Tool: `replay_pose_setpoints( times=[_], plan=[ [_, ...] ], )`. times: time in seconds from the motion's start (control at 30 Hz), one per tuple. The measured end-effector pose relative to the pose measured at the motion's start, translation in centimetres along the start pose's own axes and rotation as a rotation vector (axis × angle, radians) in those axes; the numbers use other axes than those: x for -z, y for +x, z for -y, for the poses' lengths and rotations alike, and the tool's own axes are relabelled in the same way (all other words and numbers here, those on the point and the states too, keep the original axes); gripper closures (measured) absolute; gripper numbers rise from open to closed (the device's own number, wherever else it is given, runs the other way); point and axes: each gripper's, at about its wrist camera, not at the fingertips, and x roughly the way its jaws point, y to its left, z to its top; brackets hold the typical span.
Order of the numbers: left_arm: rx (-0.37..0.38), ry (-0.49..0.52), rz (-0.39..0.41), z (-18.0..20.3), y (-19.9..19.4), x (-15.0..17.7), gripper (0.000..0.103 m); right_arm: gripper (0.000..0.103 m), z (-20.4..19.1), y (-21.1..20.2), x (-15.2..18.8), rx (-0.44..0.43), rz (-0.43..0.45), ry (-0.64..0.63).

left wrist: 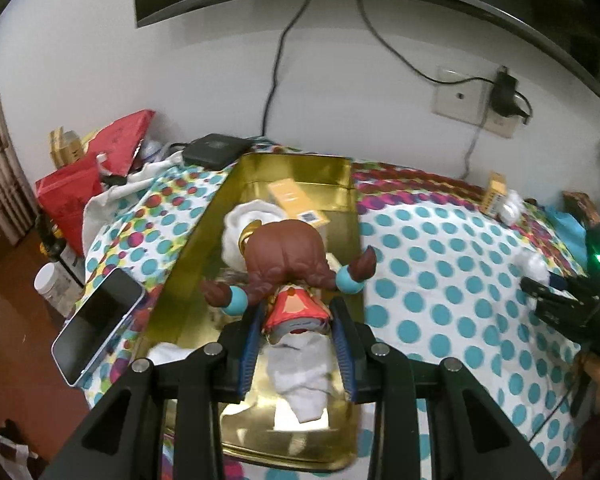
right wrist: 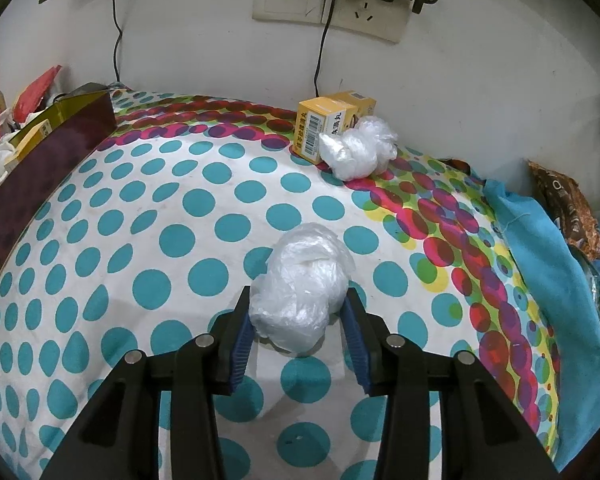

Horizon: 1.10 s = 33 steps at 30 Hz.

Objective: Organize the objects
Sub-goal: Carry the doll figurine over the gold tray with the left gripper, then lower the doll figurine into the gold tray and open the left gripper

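Observation:
My left gripper [left wrist: 296,312] is shut on a small figurine [left wrist: 284,248] with brown braids and a red dress, gripping its body. It hangs above the open gold tin [left wrist: 340,216], which holds a flat yellow box [left wrist: 296,200] and white wadding [left wrist: 248,216]. In the right wrist view, my right gripper [right wrist: 299,294] is shut on a crumpled clear plastic bag [right wrist: 300,284] that rests on the dotted tablecloth [right wrist: 160,240]. Both blue pads touch the bag's sides. The tin's dark outer wall [right wrist: 60,152] stands at the far left there.
Two small yellow boxes [right wrist: 320,128] and a second balled plastic bag [right wrist: 360,152] sit by the back wall. A phone [left wrist: 100,320] lies left of the tin. Red bags [left wrist: 80,184] and clutter fill the left end. A blue cloth [right wrist: 540,248] lines the right edge.

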Motion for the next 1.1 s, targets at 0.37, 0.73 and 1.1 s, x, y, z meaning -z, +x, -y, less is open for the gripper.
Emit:
replay_pose_setpoints(
  times=[0.37, 0.73, 1.1],
  plan=[
    [-0.053, 0.015, -0.043, -1.3, 3.1, -0.1, 0.069, 0.061, 0.3, 0.1, 0.0, -0.002, 0.0, 0.001],
    [-0.064, 0.036, -0.053, -1.2, 5.1, -0.8, 0.069, 0.06, 0.4, 0.1, -0.1, -0.004, -0.002, 0.006],
    [-0.086, 0.061, -0.06, -0.8, 5.5, -1.2, 0.068, 0.059, 0.5, 0.1, -0.1, -0.006, -0.003, 0.012]
  ],
)
